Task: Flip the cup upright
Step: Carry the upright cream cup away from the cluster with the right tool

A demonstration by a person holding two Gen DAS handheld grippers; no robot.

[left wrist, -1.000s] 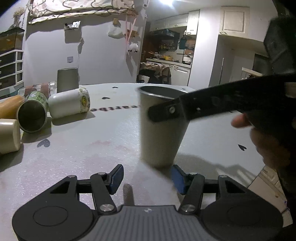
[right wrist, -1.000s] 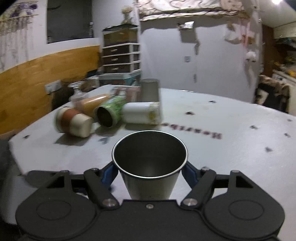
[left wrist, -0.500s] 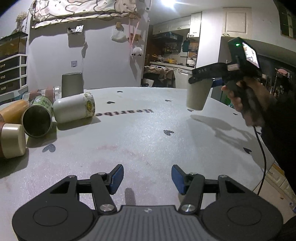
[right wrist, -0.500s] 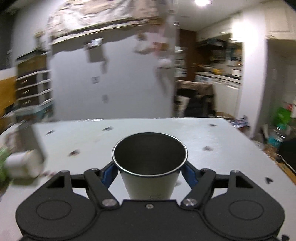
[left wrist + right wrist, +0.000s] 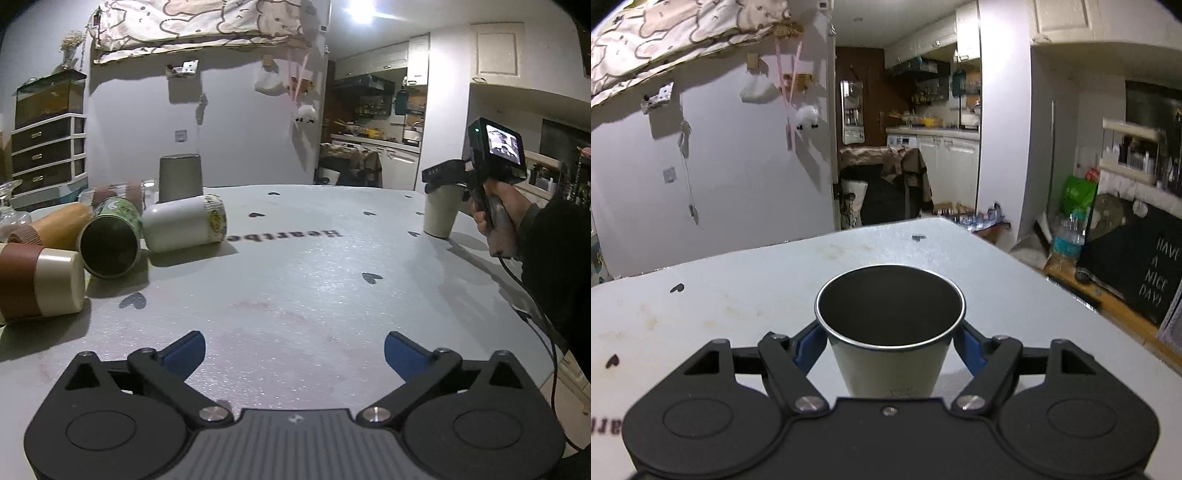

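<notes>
A metal cup (image 5: pixel 890 332) stands upright, mouth up, between the fingers of my right gripper (image 5: pixel 890 350), which is shut on it. In the left wrist view the same cup (image 5: pixel 439 218) rests on the white table (image 5: pixel 314 280) near its far right edge, with the right gripper (image 5: pixel 443 177) around its rim. My left gripper (image 5: pixel 293 350) is open and empty, low over the near part of the table.
At the left lie several cups on their sides: a white one (image 5: pixel 184 223), a green one (image 5: pixel 110 243), a brown-and-cream one (image 5: pixel 40 286). A grey cup (image 5: pixel 181 179) stands upside down behind them. The table's right edge (image 5: pixel 1071 306) is close to the held cup.
The right gripper carried the cup from close in front of the left gripper to the far right of the table and lowered it onto the surface. The left gripper opened wider.
</notes>
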